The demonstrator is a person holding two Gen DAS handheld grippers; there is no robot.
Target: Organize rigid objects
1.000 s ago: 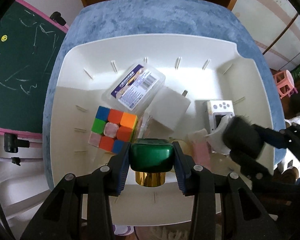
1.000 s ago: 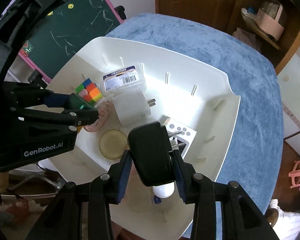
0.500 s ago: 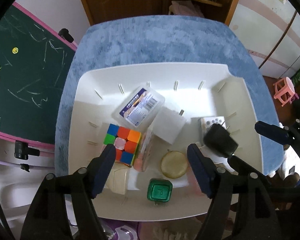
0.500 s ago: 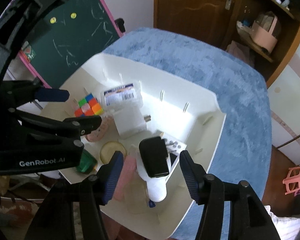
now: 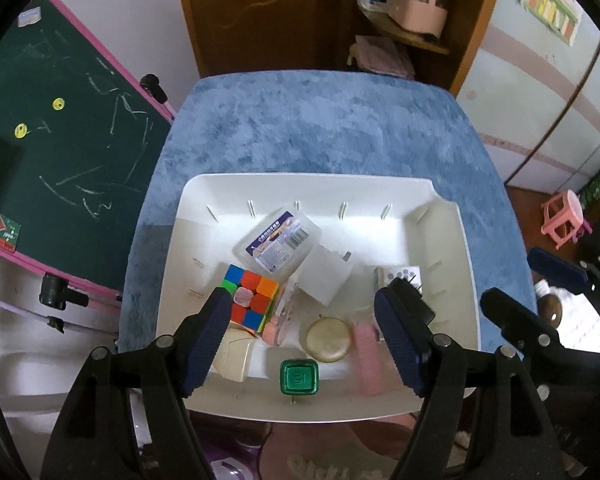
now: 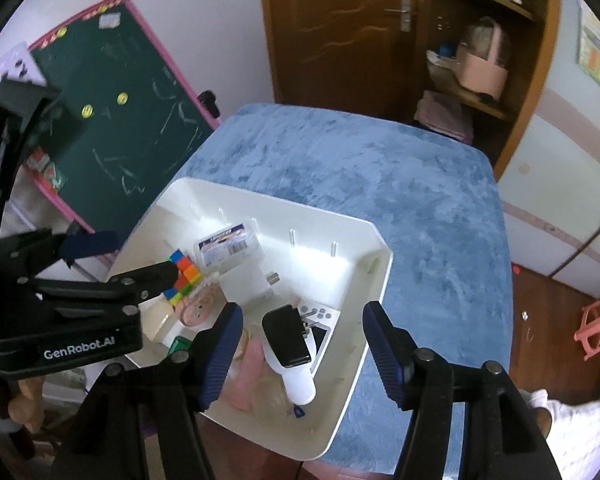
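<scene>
A: Report your left gripper [image 5: 302, 334].

B: Your left gripper hangs above the near edge of the white tray [image 5: 300, 184]. Its jaws stand apart with nothing between them. Its jaws have been opening within the last second.

A: List the tray contents, left to right.

B: In the left wrist view, the colour cube [image 5: 249, 298] lies nearest the tray's left edge, with a cream block [image 5: 236, 354] touching it on the near side. A clear labelled box [image 5: 278, 238] sits behind the cube toward the far edge, and a white square adapter [image 5: 327, 278] lies just beside that box. The green-capped bottle [image 5: 299, 377] stands upright at the middle of the near edge, apart from both of your pads. A round gold lid [image 5: 327, 339] lies just beyond it. A pink piece [image 5: 366, 354] lies beside the lid. The black plug [image 6: 286, 336] rests on a white bottle [image 6: 298, 382] toward the right edge, beside a small white device [image 6: 320, 328].

A: Report your right gripper [image 6: 300, 356].

B: Your right gripper hangs over the tray's near right corner. Its jaws are parted and have just been opening. The black plug shows between the fingers, well below them, and the pads do not press on it.

A: State the carrier.

B: The tray rests on the blue cloth [image 5: 324, 124].
</scene>
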